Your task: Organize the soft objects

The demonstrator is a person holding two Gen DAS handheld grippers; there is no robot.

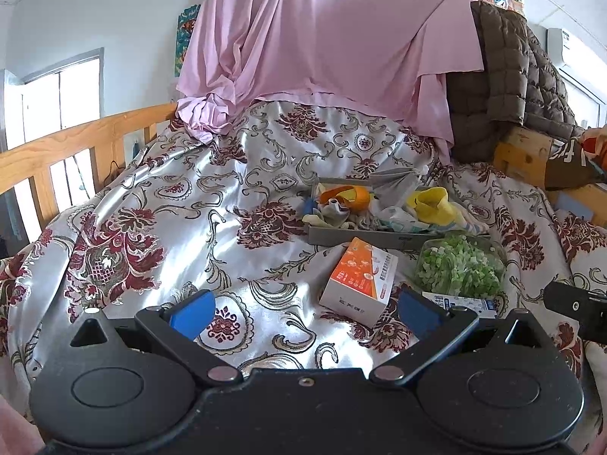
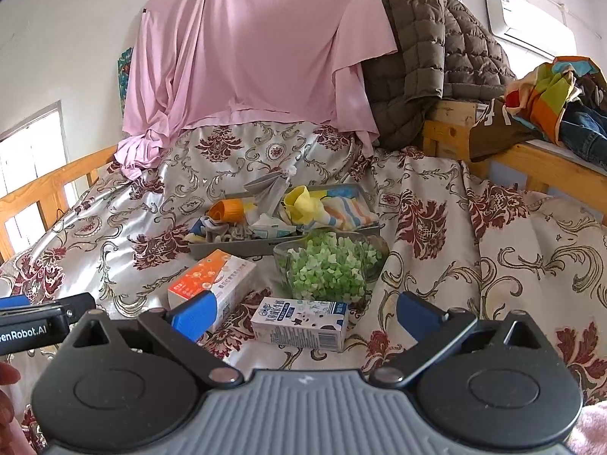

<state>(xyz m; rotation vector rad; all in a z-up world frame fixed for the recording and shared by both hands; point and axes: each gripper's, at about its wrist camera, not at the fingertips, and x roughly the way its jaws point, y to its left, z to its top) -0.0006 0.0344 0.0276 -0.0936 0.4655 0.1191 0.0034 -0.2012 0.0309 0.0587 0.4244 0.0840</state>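
A grey tray (image 1: 343,236) (image 2: 224,247) sits on the floral bedspread, filled with soft things: an orange sock (image 1: 358,195) (image 2: 227,209), a yellow sock (image 1: 432,203) (image 2: 303,199), a striped cloth (image 2: 351,212), grey socks (image 1: 334,208). In front of the tray lie an orange-white box (image 1: 360,284) (image 2: 212,284), a clear bag of green pieces (image 1: 459,265) (image 2: 328,265) and a small milk carton (image 2: 301,322) (image 1: 461,303). My left gripper (image 1: 303,313) is open above bare bedspread, left of the box. My right gripper (image 2: 303,318) is open, with the carton lying between its fingers.
A pink sheet (image 1: 322,45) hangs behind the bed. A brown quilted jacket (image 2: 436,53) drapes over a wooden frame at right, with colourful clothes (image 2: 550,94) on it. A wooden rail (image 1: 76,151) borders the left. A person's hand (image 2: 5,390) shows at lower left.
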